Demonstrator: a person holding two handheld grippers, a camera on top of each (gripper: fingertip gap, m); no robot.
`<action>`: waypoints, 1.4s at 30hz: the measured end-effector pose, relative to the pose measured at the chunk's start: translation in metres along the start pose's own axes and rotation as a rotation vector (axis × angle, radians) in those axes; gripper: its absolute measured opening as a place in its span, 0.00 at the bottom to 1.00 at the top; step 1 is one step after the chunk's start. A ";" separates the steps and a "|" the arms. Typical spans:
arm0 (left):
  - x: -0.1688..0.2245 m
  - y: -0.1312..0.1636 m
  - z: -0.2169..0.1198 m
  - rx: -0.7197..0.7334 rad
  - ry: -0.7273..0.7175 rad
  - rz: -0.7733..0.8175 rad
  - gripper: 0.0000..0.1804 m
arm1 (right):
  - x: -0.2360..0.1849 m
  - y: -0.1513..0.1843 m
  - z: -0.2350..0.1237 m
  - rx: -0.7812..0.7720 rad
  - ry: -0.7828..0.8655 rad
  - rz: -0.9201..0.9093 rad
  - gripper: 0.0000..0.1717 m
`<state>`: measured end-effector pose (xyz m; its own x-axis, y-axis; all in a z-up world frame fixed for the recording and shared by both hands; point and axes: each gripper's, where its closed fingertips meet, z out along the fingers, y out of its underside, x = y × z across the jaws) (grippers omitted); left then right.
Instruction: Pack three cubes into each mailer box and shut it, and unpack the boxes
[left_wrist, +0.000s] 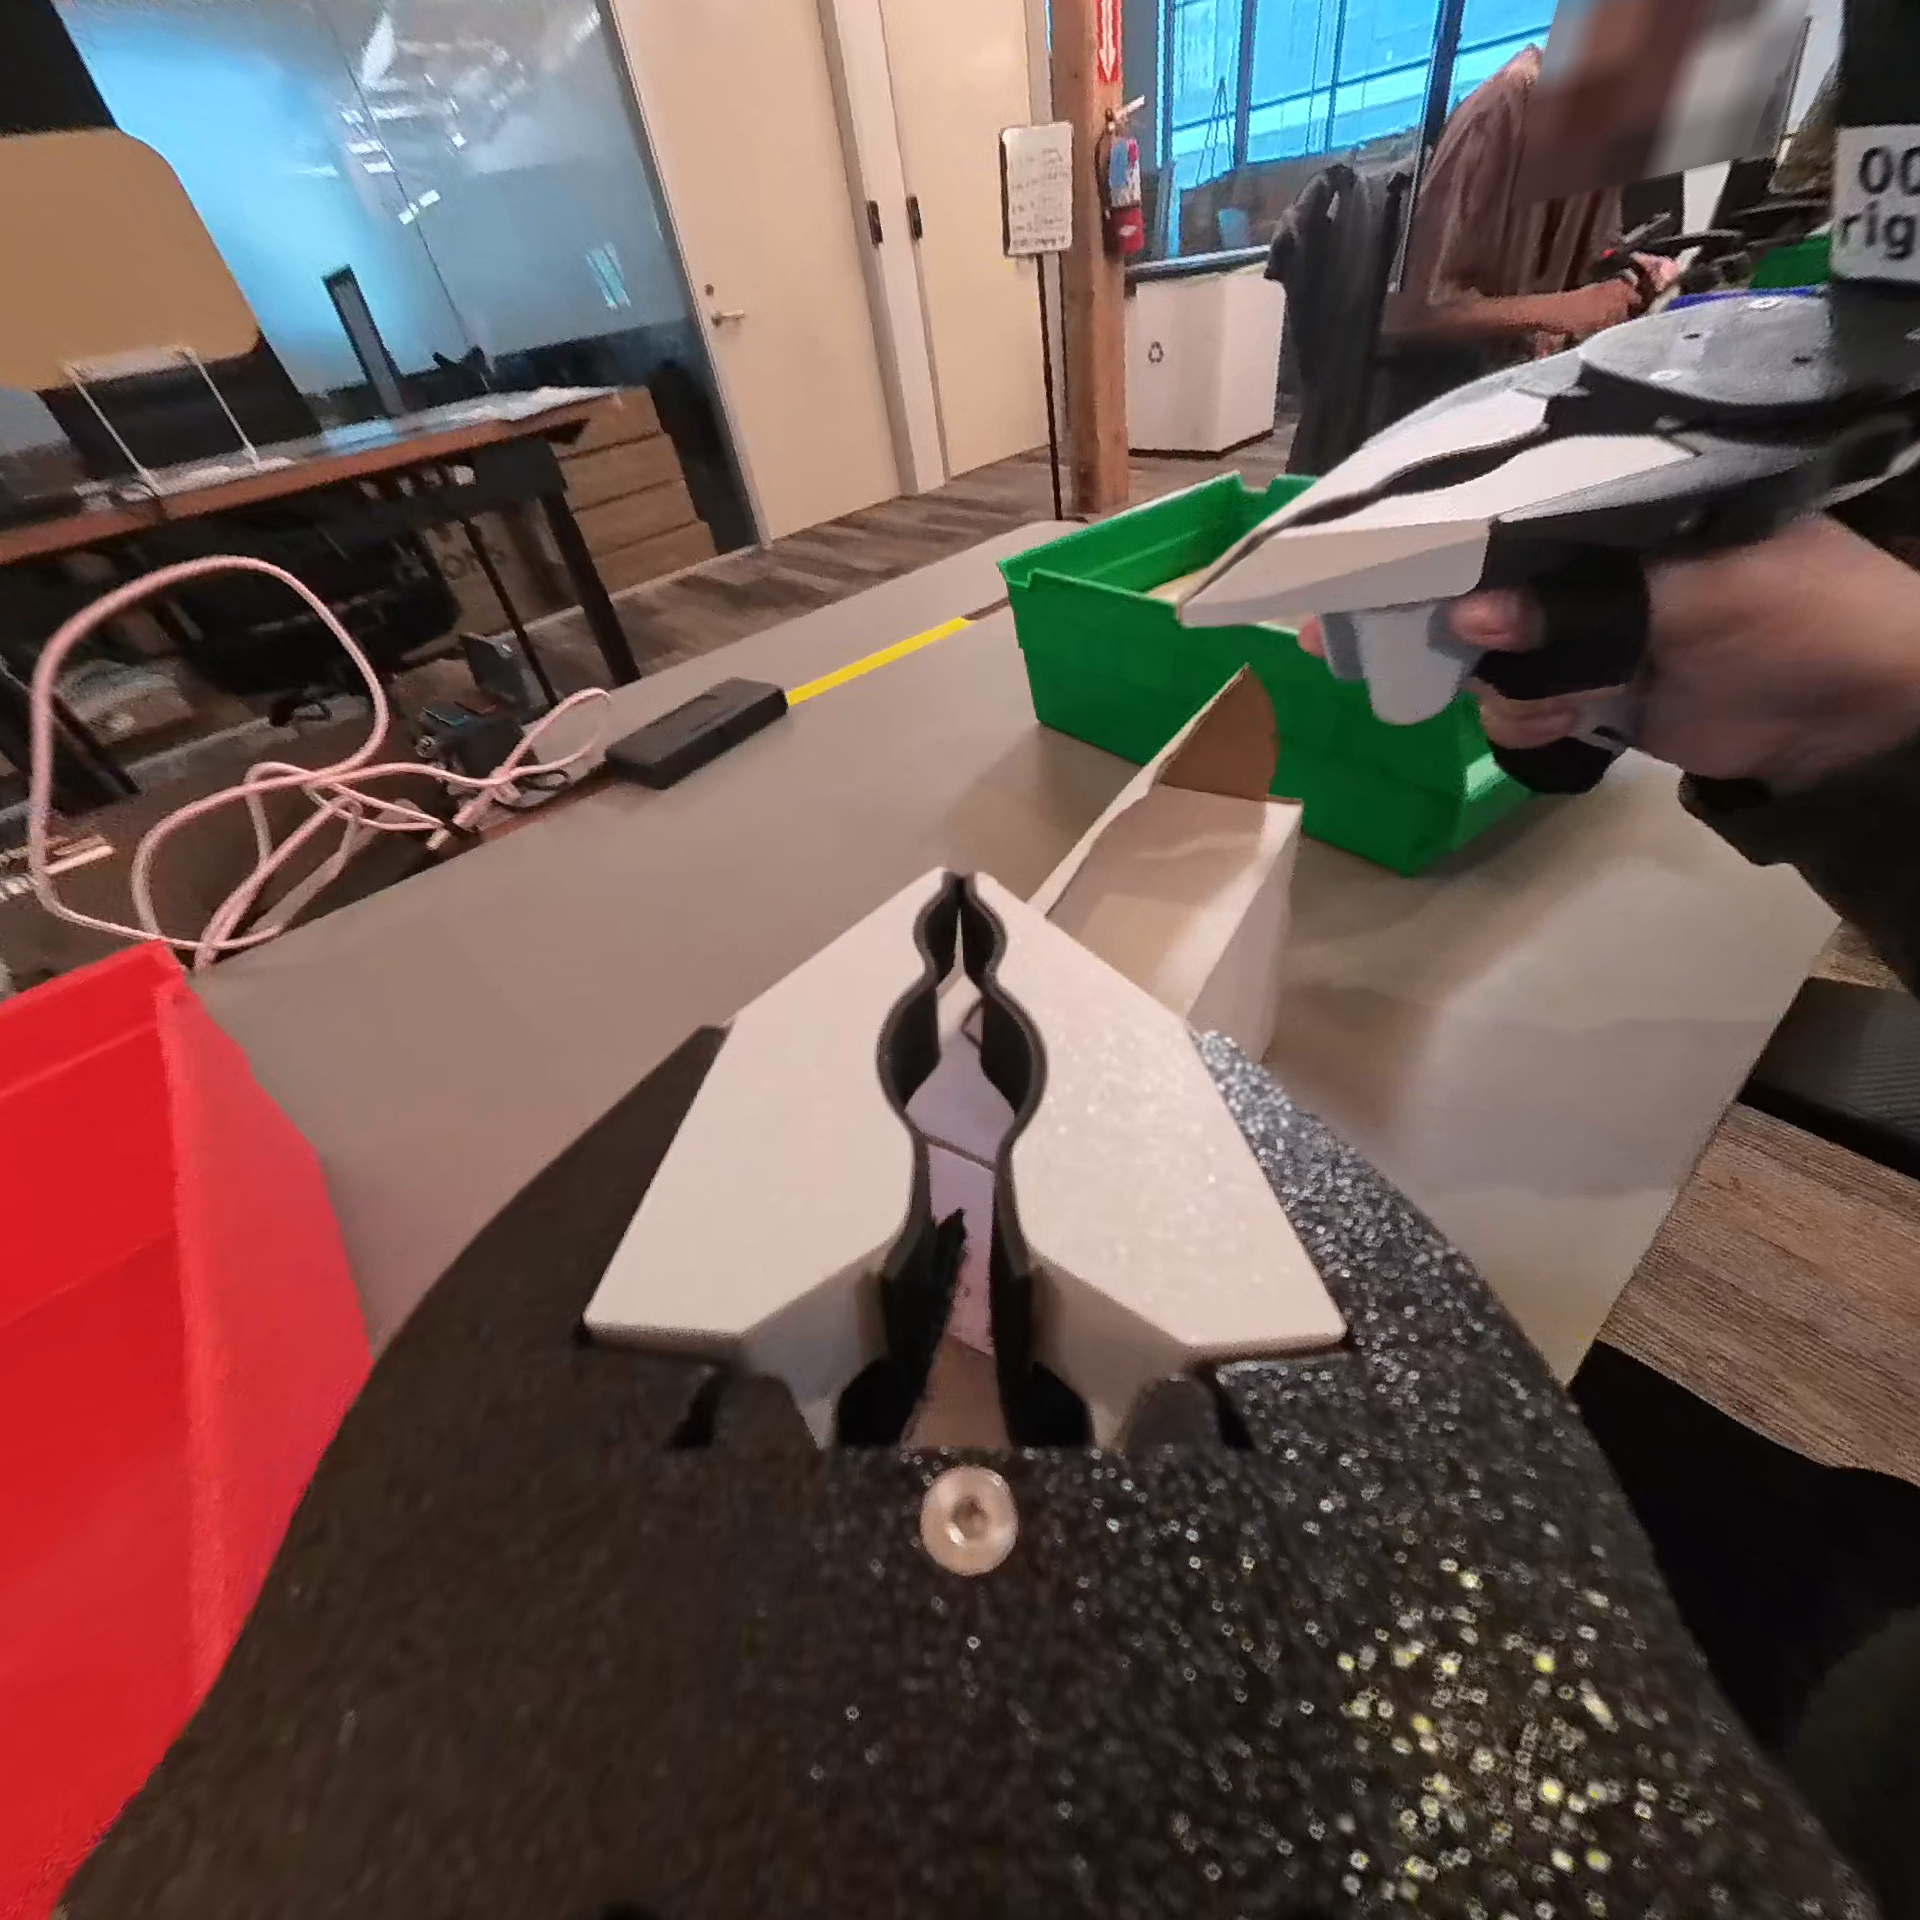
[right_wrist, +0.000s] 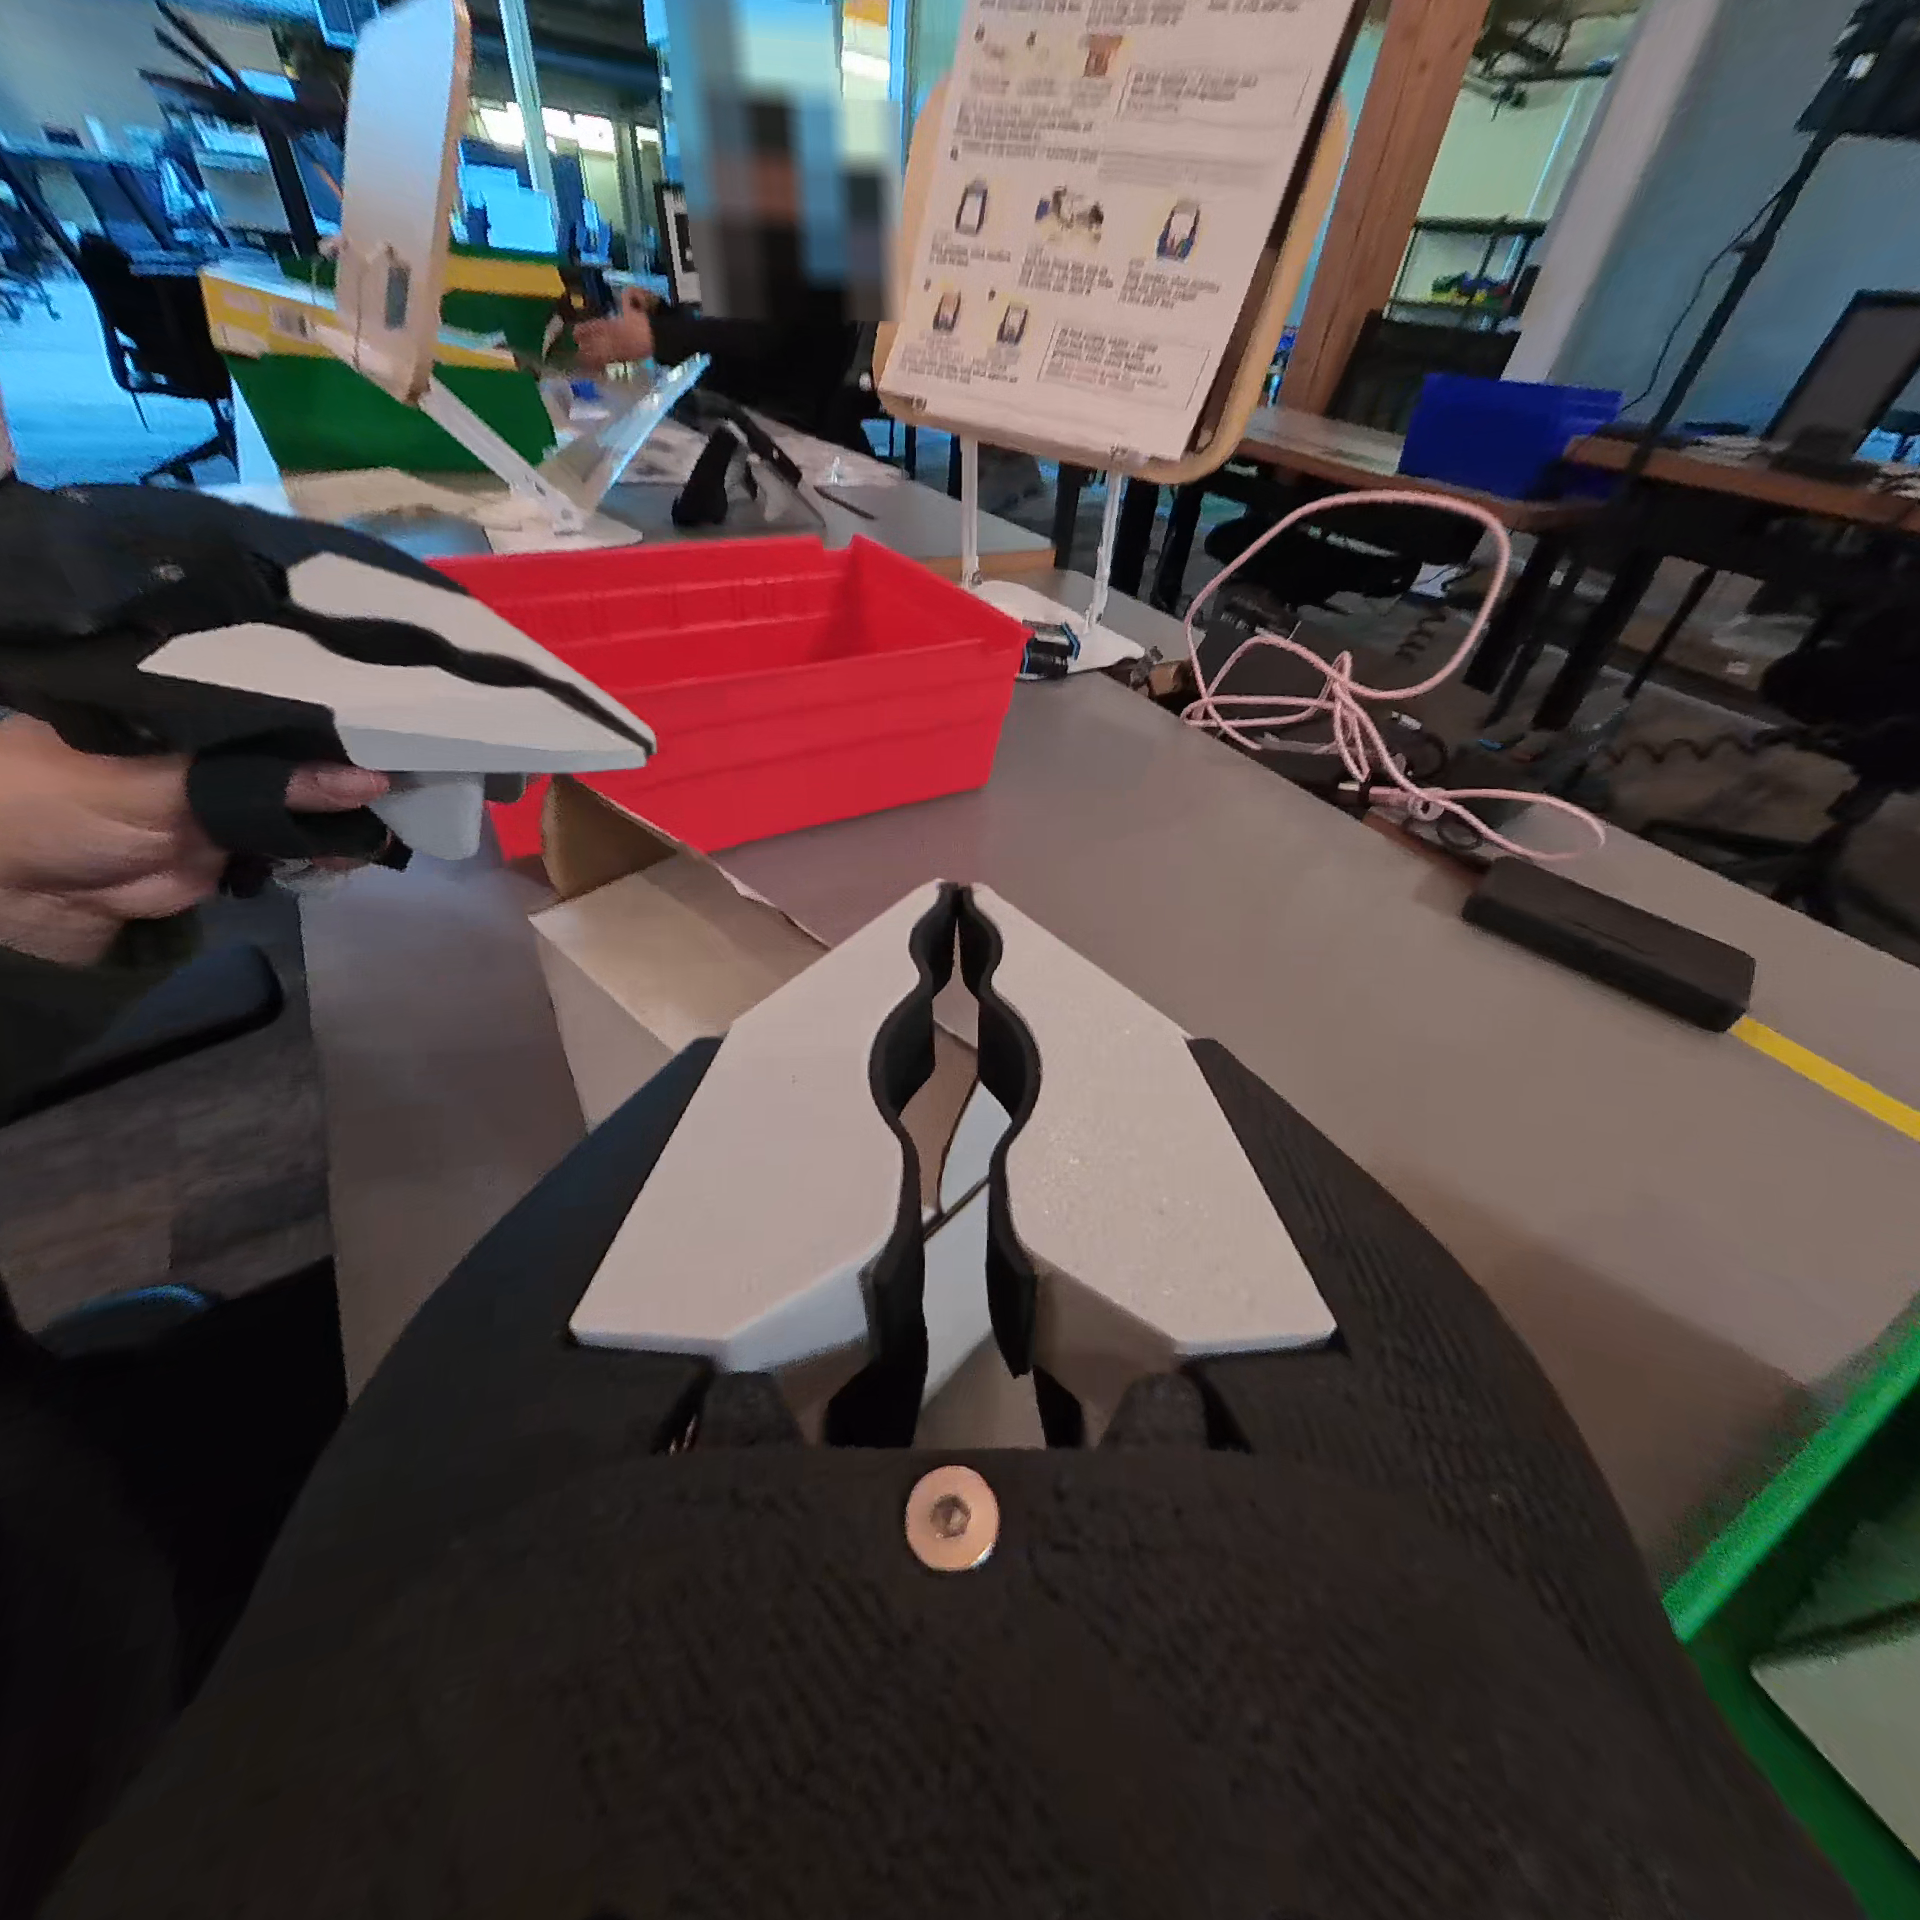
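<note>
A white mailer box (left_wrist: 1184, 894) lies on the grey table (left_wrist: 623, 997), with a brown side flap (left_wrist: 1226, 748) sticking up at its far end. My left gripper (left_wrist: 961, 883) is shut, pads meeting with nothing between them, above the box's near end. My right gripper (right_wrist: 954, 891) is shut the same way, above the other end of the box (right_wrist: 644, 956). Each gripper also shows in the other view, shut and held above the box: the right one (left_wrist: 1190, 613) and the left one (right_wrist: 644, 743). No cubes are in view.
A red bin (right_wrist: 935, 675) stands on the left gripper's side of the box and a green bin (left_wrist: 1132, 665) on the right gripper's side. A black device (right_wrist: 1610, 966), a pink cable (right_wrist: 1351, 707) and a yellow tape line (left_wrist: 873, 660) lie at the table's far side.
</note>
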<state>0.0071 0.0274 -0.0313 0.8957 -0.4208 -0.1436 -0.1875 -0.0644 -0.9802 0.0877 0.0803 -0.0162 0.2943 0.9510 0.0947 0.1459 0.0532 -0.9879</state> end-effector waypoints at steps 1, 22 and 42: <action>0.001 0.003 0.002 -0.011 0.009 -0.006 0.00 | 0.000 0.004 0.002 -0.022 0.000 -0.003 0.00; 0.018 0.025 -0.002 -0.119 0.152 -0.118 0.00 | -0.016 0.042 0.001 -0.244 -0.167 0.151 0.00; 0.021 0.037 -0.002 -0.183 0.177 -0.158 0.00 | -0.020 0.051 -0.001 -0.293 -0.205 0.205 0.00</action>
<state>0.0179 0.0145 -0.0699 0.8386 -0.5424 0.0508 -0.1348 -0.2969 -0.9454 0.0908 0.0638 -0.0686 0.1555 0.9755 -0.1558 0.3752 -0.2042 -0.9041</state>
